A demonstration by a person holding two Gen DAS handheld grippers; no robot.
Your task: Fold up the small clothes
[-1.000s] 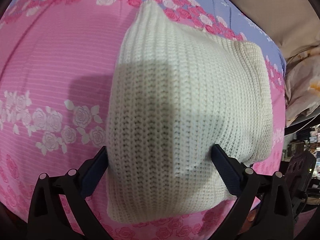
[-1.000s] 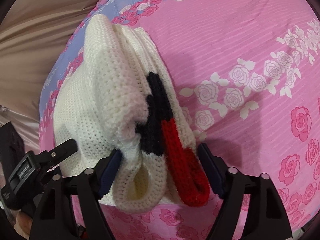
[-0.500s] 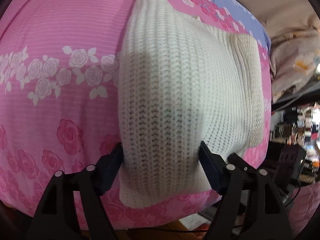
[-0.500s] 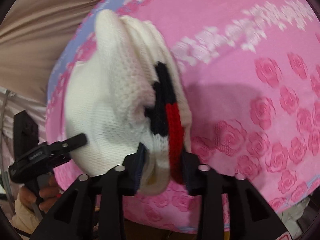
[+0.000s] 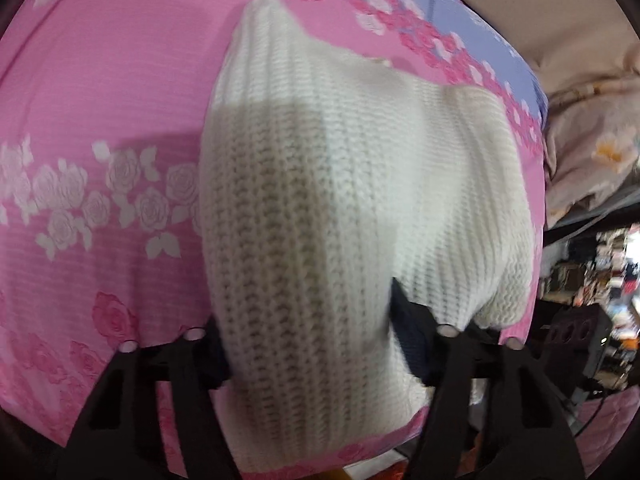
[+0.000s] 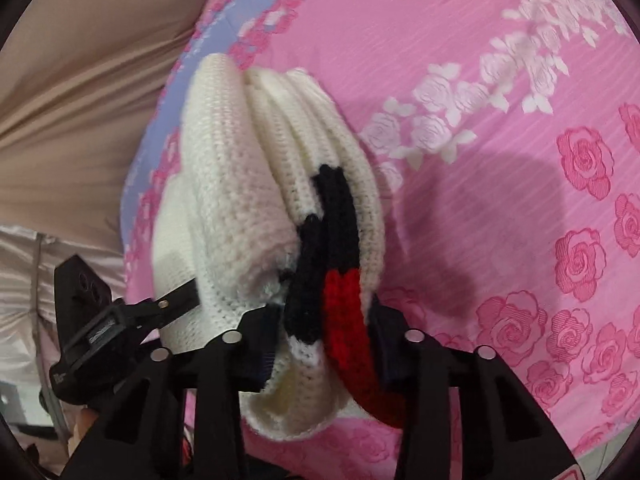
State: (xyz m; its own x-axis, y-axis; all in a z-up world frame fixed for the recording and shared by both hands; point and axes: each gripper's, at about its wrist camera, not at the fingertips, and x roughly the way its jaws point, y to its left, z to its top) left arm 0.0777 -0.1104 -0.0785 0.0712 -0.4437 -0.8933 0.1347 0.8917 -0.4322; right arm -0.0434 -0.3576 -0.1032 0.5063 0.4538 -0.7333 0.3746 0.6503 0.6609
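Note:
A folded cream knit sweater (image 5: 352, 200) with black and red stripes (image 6: 340, 280) is held above a pink rose-print bedsheet (image 5: 100, 120). My left gripper (image 5: 308, 344) is shut on one thick edge of the sweater. My right gripper (image 6: 320, 328) is shut on the opposite edge, where the folded layers and the striped band bunch between the fingers. The left gripper also shows in the right wrist view (image 6: 120, 320) at the sweater's far side.
The bedsheet (image 6: 500, 160) has a lilac border band (image 5: 460, 20) at its far edge. Beige bedding (image 6: 80, 100) lies beyond it. A floral pillow (image 5: 592, 152) and cluttered shelves (image 5: 600, 272) sit at the right, past the bed's edge.
Both grippers have closed in from wide open onto the sweater's edges. The sweater has lifted and shifted slightly over the sheet.

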